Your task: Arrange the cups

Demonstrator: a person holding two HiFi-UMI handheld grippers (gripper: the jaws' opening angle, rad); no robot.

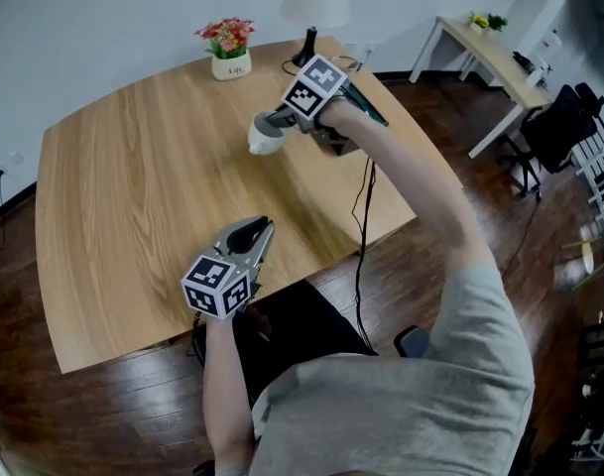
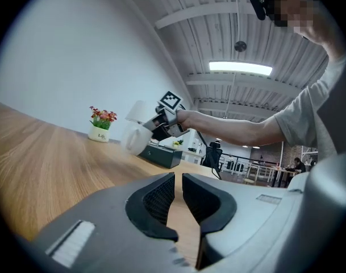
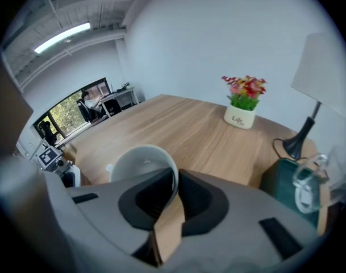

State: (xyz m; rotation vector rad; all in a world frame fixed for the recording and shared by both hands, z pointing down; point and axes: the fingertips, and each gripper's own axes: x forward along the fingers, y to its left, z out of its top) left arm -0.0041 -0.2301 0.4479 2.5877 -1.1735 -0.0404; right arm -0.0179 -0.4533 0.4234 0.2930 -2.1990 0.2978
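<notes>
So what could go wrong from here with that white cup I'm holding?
The right tool pinches the white round cup only by its thin rim, tilted above the light wooden table; it could slip and drop. The black lamp with white shade and dark green box stand close; a swing could knock them.

A flower pot stands at the table's far edge, a lamp just right of it. In front of them, the right gripper grips a cup's rim; the left gripper hovers over the near edge.
</notes>
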